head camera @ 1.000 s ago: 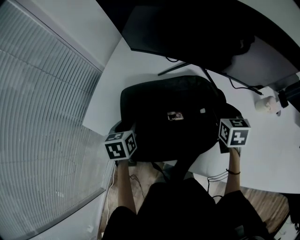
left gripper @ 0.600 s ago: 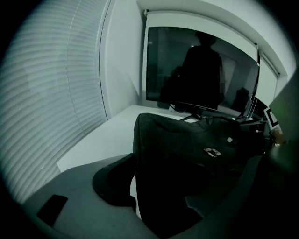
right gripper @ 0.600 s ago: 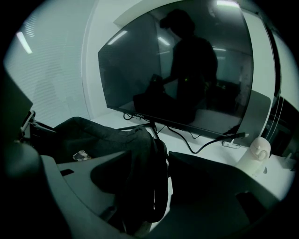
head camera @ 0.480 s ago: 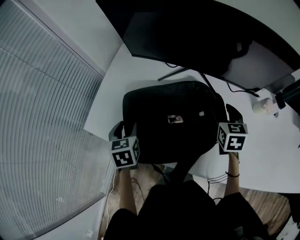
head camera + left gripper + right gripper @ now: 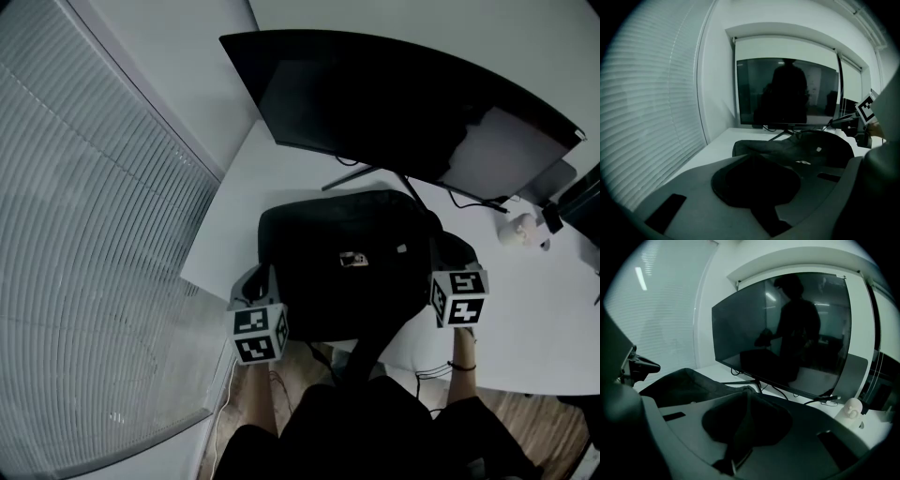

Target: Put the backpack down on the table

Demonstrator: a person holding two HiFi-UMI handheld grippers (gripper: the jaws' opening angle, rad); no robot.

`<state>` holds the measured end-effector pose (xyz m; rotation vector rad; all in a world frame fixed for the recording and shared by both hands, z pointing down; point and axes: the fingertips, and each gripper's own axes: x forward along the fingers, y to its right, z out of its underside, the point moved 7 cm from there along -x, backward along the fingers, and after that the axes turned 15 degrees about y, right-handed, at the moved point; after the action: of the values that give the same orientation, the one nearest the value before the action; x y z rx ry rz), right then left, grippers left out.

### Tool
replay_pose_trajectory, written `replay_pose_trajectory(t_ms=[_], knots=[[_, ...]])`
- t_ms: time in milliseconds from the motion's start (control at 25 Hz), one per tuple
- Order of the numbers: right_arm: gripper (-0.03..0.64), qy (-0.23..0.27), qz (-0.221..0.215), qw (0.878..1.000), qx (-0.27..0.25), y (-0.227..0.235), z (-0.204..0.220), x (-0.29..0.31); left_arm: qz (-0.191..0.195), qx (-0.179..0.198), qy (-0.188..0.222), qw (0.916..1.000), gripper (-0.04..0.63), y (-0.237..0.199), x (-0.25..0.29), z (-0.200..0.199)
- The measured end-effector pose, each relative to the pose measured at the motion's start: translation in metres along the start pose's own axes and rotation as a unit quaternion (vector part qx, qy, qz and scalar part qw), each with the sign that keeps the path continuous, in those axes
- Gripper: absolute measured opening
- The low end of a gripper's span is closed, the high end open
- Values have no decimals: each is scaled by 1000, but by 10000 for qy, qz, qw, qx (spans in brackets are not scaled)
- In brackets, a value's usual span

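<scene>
The backpack lies on the table at its front edge, near the left corner. The left gripper and right gripper flank it. Their jaws have just been closing and now meet on nothing. A monitor stands behind.

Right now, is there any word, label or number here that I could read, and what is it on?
No text can be read.
Patch on the backpack: too small and blurred to read.
Pale tag beside it: too small to read.
Left cube and right cube: black-and-white square patterns, no letters.
Monitor: dark, no text.
</scene>
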<state>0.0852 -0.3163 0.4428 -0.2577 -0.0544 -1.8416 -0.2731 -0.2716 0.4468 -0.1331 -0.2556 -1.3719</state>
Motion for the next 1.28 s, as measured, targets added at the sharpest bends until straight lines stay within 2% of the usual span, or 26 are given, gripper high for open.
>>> replay_pose_trajectory(t_ms=[240,520,840,1280], knots=[[15,599,-145,9969,484,-1,-18,-21,232,-141,443,9987,17,8,-21,-15],[14,1426,-344,9848,929,0,-37,-47,295,-380,976,9941,17,7,-49,-26],[14,1843,-382,9758,1111,6,-49,-64,29,-484,1575,9863,16,-10,-70,-44],[14,2077,-635,9712,984,4,-63,-74,-73,-319,1827,9826,15,-17,-89,-50]])
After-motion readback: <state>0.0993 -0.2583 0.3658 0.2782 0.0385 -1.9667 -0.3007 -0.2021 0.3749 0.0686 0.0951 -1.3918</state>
